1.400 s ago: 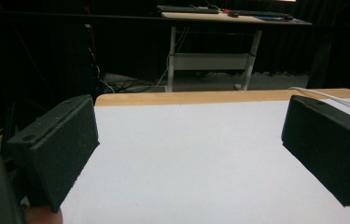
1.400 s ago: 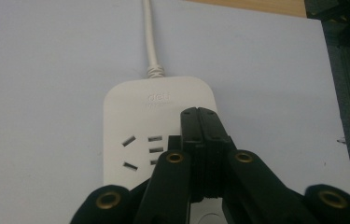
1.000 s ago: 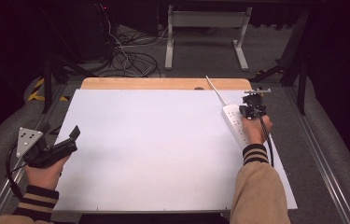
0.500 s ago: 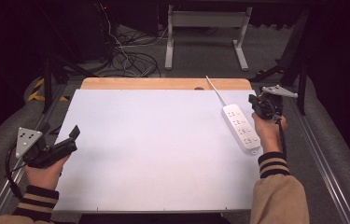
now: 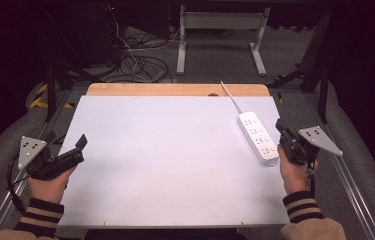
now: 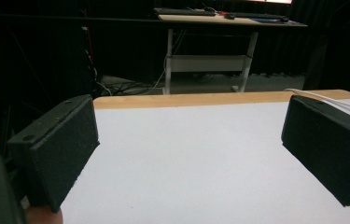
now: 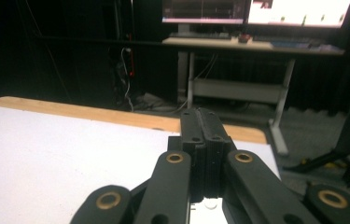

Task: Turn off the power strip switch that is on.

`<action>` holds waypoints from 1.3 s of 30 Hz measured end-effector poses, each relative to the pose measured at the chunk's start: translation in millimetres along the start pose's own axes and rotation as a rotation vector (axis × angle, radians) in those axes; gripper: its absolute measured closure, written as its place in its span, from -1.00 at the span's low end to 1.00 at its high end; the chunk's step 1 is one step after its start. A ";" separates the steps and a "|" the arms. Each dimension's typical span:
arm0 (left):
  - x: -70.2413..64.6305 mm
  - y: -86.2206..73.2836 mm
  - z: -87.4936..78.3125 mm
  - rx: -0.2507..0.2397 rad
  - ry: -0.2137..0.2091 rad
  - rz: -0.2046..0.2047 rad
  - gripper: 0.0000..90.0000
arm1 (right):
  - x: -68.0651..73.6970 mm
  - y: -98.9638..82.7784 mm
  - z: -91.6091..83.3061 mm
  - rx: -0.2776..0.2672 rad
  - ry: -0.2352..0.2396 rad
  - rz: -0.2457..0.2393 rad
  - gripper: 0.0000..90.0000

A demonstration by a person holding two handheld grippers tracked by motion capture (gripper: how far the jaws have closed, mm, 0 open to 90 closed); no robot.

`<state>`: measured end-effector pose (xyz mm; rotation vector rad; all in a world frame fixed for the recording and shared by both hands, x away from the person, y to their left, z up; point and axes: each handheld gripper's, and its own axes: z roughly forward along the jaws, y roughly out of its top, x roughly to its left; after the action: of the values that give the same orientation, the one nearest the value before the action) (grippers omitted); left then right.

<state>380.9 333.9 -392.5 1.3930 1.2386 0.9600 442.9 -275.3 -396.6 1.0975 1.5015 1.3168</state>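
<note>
Two grippers: left gripper (image 5: pixel 81 142) spread, idle.
Right gripper (image 5: pixel 280 129): pressed together, empty, pulled back right of power strip (image 5: pixel 258 137).
Strip: released, placed.

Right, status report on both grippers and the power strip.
Left gripper open, empty, at table's left edge. Right gripper shut, empty, just right of the power strip, not touching. Strip flat on white table; nothing in the way.

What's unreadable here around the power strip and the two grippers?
- Power strip: whether the sockets are switched on is too small to tell in the high view.
- Its cord: the far end runs off the table's far edge.
- Right gripper: its shut jaws hide most of the strip in the right gripper view.
- Left gripper: both jaws are cut off by the frame edges.
</note>
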 end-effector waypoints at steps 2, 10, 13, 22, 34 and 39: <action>-0.5 0.6 0.1 -0.002 0.000 -0.003 -0.90 | 2.2 0.1 -9.4 -0.035 -0.007 -0.005 1.00; -1.5 0.6 1.4 -0.005 -0.004 0.000 -0.90 | 2.2 -4.8 -21.9 -0.100 -0.018 -0.009 1.00; -1.0 0.9 1.2 -0.006 -0.004 0.000 -0.90 | 3.3 -6.0 -23.2 -0.115 -0.021 -0.024 1.00; -0.9 0.6 1.0 -0.005 -0.003 -0.002 -0.90 | 9.8 -7.1 -22.4 -0.139 0.003 -0.048 1.00; -0.7 0.6 0.7 -0.004 -0.006 -0.004 -0.91 | 12.3 -10.5 -14.0 -0.172 -0.039 -0.013 -0.51; -0.9 0.6 0.8 -0.007 -0.009 -0.003 -0.91 | 15.8 -11.0 -10.6 -0.163 -0.029 -0.031 -0.71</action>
<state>381.7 332.9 -392.1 1.3884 1.2287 0.9545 427.5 -263.6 -407.1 0.9819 1.3590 1.3703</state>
